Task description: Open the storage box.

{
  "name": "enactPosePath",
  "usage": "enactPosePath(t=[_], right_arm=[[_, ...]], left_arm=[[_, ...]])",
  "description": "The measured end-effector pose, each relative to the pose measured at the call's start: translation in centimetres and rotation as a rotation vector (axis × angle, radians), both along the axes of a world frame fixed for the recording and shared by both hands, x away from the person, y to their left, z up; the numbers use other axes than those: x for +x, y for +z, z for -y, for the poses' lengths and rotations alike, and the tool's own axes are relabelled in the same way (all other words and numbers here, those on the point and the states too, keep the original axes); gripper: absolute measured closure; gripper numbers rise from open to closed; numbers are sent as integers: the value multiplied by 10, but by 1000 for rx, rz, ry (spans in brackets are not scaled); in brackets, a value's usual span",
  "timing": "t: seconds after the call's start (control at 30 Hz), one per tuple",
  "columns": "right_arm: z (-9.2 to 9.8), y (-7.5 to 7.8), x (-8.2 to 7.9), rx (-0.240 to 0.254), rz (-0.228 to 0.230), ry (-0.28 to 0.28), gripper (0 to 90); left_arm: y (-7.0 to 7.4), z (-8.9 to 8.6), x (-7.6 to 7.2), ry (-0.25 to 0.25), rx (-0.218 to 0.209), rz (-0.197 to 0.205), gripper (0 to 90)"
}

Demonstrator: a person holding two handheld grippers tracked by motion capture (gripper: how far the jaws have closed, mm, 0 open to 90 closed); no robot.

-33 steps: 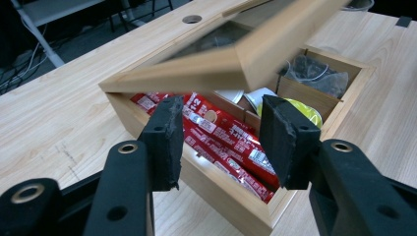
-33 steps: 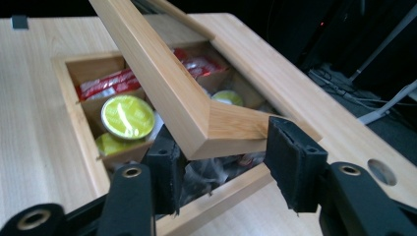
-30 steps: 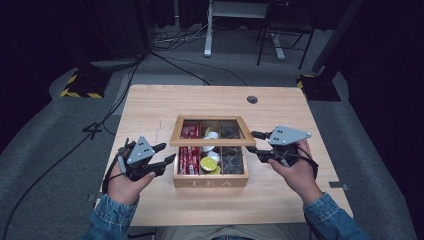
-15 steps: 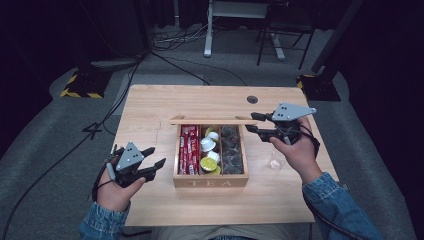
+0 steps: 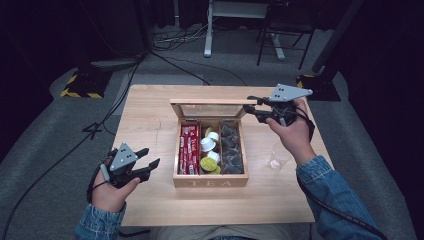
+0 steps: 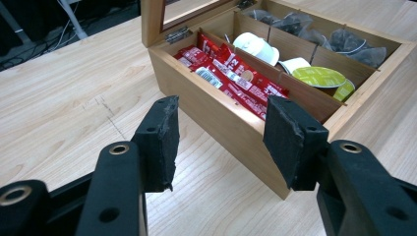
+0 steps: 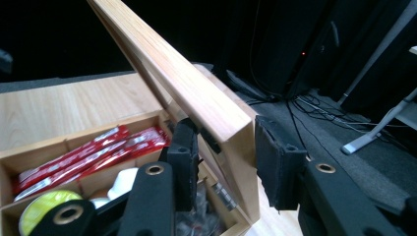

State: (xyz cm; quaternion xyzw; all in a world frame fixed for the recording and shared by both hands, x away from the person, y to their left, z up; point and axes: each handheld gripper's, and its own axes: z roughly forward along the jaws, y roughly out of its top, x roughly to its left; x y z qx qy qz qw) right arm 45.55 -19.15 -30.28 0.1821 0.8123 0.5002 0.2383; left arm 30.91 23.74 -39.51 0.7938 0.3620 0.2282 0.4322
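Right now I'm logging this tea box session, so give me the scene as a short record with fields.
box: wooden tea box, lid raised
left compartment: red sachets
middle compartment: capsules
right compartment: tea bags
right gripper: jaws astride the lid's corner and have just been closing, a gap on one side
left gripper: open, nothing held, beside box
also: clear plastic cup on table
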Motion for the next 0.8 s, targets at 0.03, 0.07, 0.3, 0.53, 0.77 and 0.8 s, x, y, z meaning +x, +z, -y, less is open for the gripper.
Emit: enactPosePath(t=[0.03, 0.07, 0.3, 0.53, 0.77, 0.8], right_arm=[[0, 1, 2, 2, -1, -4, 632], [-1, 2, 4, 6, -4, -6, 634], [-6, 11, 24, 21, -17, -36, 638], [-9, 15, 41, 33, -19, -70, 633], [-13, 16, 56, 37, -23, -107, 611], [-13, 16, 57, 37, -24, -112, 607]], left_arm=[[-1, 0, 1, 2, -3, -1, 477], [-1, -1, 2, 4, -1, -4, 476], [-6, -4, 12, 6, 0, -18, 469], [-10, -5, 20, 2, -7, -34, 461], [-13, -4, 26, -4, -15, -46, 450], [-13, -4, 27, -5, -17, -49, 449]])
